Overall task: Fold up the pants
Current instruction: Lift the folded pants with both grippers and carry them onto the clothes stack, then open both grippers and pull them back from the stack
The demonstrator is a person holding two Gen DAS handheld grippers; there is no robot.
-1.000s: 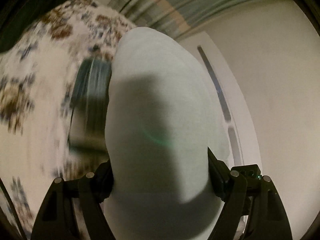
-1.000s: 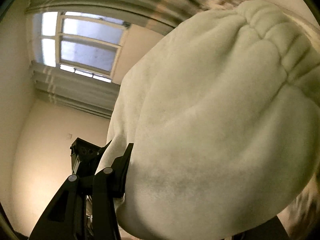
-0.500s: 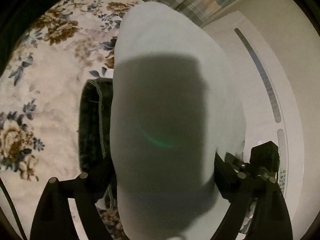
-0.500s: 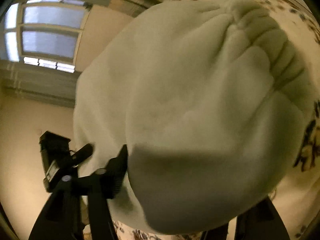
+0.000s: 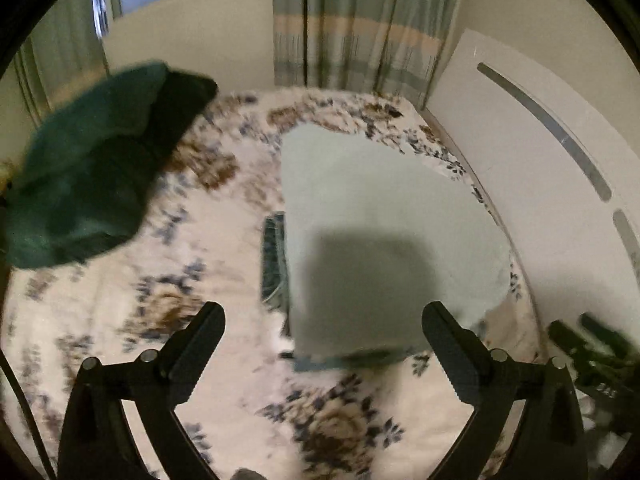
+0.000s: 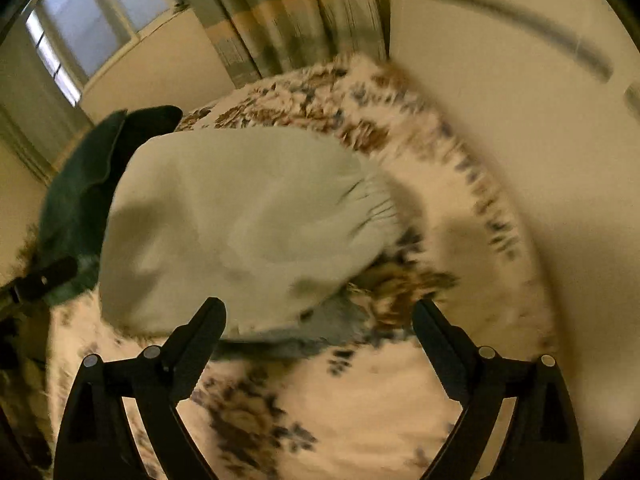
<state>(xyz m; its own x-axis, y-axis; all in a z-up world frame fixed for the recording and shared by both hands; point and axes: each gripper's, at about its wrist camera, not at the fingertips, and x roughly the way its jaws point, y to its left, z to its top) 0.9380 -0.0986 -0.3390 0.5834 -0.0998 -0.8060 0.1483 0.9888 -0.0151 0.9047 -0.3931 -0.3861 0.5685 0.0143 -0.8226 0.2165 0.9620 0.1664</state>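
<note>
The folded white fleece pants (image 5: 384, 232) lie on the floral bed cover (image 5: 200, 280), on top of a dark folded garment (image 5: 274, 264) whose edge shows at their left. My left gripper (image 5: 324, 324) is open and empty just in front of the pants. In the right wrist view the pants (image 6: 248, 216) show their gathered waistband at the right. My right gripper (image 6: 320, 320) is open and empty, just short of their near edge.
A dark green garment (image 5: 96, 168) lies in a heap at the left of the bed, also in the right wrist view (image 6: 84, 196). A white headboard (image 5: 532, 168) borders the bed at the right. Striped curtains (image 5: 356, 20) and a window (image 6: 80, 32) stand behind.
Both grippers have let go of the white pants and opened. The pants now lie on the bed, and both grippers have drawn back from them.
</note>
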